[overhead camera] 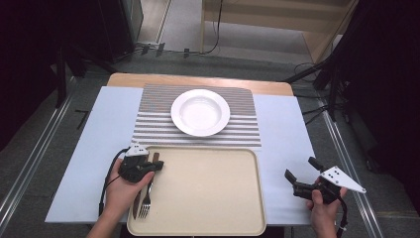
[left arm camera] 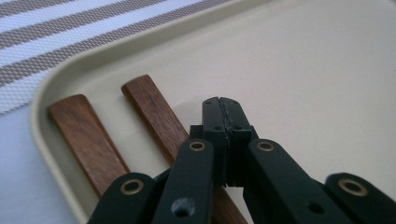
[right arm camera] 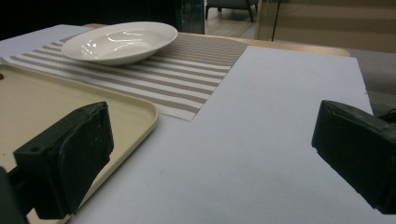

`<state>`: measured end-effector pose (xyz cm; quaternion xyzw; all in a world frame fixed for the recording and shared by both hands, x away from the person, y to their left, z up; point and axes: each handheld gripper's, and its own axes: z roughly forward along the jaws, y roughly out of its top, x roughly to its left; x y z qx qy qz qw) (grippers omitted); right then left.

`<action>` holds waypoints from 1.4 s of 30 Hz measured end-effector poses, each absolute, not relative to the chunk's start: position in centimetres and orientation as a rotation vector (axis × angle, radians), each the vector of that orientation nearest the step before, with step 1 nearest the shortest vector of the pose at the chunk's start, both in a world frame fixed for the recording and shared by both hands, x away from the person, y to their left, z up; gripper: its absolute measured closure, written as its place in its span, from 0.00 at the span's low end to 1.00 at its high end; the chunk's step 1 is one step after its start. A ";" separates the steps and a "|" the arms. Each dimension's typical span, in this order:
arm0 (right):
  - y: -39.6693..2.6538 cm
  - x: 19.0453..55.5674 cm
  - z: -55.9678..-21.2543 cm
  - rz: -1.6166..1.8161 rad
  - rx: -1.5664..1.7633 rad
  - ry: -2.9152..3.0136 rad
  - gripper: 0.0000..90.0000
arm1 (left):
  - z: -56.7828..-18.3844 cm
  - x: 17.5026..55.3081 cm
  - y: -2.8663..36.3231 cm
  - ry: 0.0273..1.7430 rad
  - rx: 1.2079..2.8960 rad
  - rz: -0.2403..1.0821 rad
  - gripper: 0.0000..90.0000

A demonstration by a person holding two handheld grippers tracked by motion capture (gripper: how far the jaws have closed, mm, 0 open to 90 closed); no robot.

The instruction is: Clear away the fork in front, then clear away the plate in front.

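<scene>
On the white-covered desk [overhead camera: 89, 163] lies a beige rectangular plastic tray [overhead camera: 208, 193], and just beyond it a brown-and-white striped placemat [overhead camera: 148, 126] carries a round white ceramic deep plate [overhead camera: 200, 112]. At the tray's left edge lie a metal fork with a brown wooden handle [overhead camera: 145, 206] and, touching it on the left, a second piece of cutlery with a wooden handle [overhead camera: 134, 208], both lengthwise. The left tool [overhead camera: 157, 165] hangs over their handle ends, held in the person's left hand [overhead camera: 124, 191]. In the left gripper view its jaws are pressed flat together with nothing between them, their tips just above the tray floor beside the nearer wooden handle [left arm camera: 156, 119]; the other handle [left arm camera: 86, 137] lies close to the tray's rim. The right tool [overhead camera: 300, 174], in the right hand [overhead camera: 324, 210], sits over the bare desk right of the tray, well apart from the cutlery, its jaws spread wide and empty.
</scene>
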<state>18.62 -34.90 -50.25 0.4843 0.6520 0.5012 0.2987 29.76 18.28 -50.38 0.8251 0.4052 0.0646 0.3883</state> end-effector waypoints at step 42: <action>-34.9 18.6 -49.9 1.346 1.259 1.721 0.00 | -45.8 30.5 18.5 0.895 1.813 0.206 0.00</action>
